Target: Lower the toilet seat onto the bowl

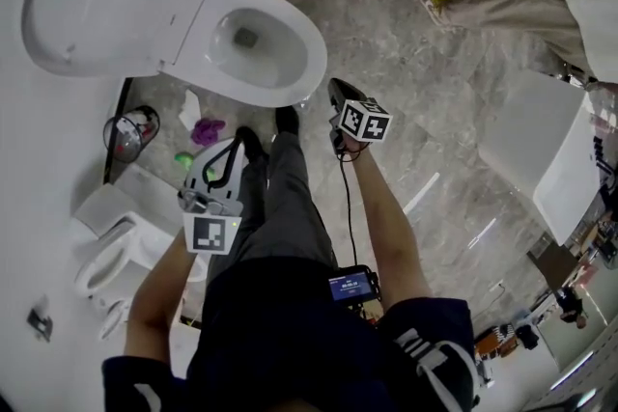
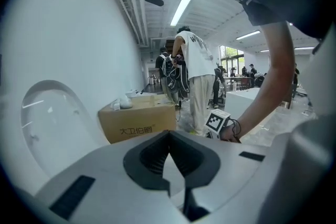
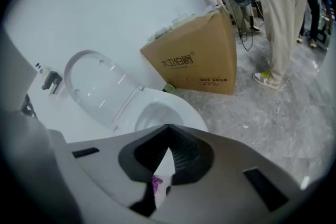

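Seat [image 1: 106, 0] is up, approach not begun; my left fingers [image 2: 147, 160] and right fingers [image 3: 186, 157] are pinched together, empty. Next: reach its rim.

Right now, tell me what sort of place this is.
Probably a workshop or showroom, not a home bathroom: the toilet stands on open floor beside a cardboard box, with people and ceiling strip lights in the hall beyond.

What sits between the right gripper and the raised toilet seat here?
Only the open bowl: in the head view the right gripper hangs off its front rim, with the raised seat beyond it.
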A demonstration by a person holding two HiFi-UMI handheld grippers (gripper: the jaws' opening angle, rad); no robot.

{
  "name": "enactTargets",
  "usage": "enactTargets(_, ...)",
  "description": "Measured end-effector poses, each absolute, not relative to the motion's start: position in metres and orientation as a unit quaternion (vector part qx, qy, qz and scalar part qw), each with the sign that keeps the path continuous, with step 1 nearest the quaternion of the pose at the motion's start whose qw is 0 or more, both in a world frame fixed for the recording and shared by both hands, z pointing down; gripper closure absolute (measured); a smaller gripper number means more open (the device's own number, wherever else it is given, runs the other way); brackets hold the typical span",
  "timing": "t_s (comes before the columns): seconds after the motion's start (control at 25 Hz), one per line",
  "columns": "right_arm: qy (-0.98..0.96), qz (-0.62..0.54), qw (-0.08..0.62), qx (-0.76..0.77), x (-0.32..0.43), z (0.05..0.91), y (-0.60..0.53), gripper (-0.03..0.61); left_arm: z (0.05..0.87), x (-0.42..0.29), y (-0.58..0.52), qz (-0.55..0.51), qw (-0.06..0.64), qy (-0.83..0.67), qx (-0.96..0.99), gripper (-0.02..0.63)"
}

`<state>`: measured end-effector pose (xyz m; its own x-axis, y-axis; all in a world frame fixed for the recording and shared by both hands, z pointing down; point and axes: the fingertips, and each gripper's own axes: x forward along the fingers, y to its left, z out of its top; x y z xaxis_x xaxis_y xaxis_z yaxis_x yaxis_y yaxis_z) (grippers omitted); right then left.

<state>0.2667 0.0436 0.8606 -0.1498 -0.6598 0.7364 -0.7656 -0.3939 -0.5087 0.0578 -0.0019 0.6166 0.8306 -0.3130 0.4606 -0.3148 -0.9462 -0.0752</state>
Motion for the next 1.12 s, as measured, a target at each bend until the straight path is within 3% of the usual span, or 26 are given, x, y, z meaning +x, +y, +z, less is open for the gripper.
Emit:
enactTargets(0.8, -0.666, 0.282, 0.084, 0.686, 0.245, 0.635, 0.006, 0.558, 0.529, 0.038, -0.027, 0.194, -0.058, -0.215, 0.955, 0.589)
enactTargets(0.96, -0.683, 0.237, 0.083, 0.686, 0.231, 0.59, 0.003, 0.558, 0.511, 0.027, -0.036, 0.141, 0.023, -0.278, 0.95, 0.589)
enactTargets(1.12, -0.694, 0.208, 0.071, 0.686, 0.218, 0.55, -0.001, 0.558, 0.483, 0.021, -0.044, 0.115, -0.007, -0.282, 0.952, 0.589)
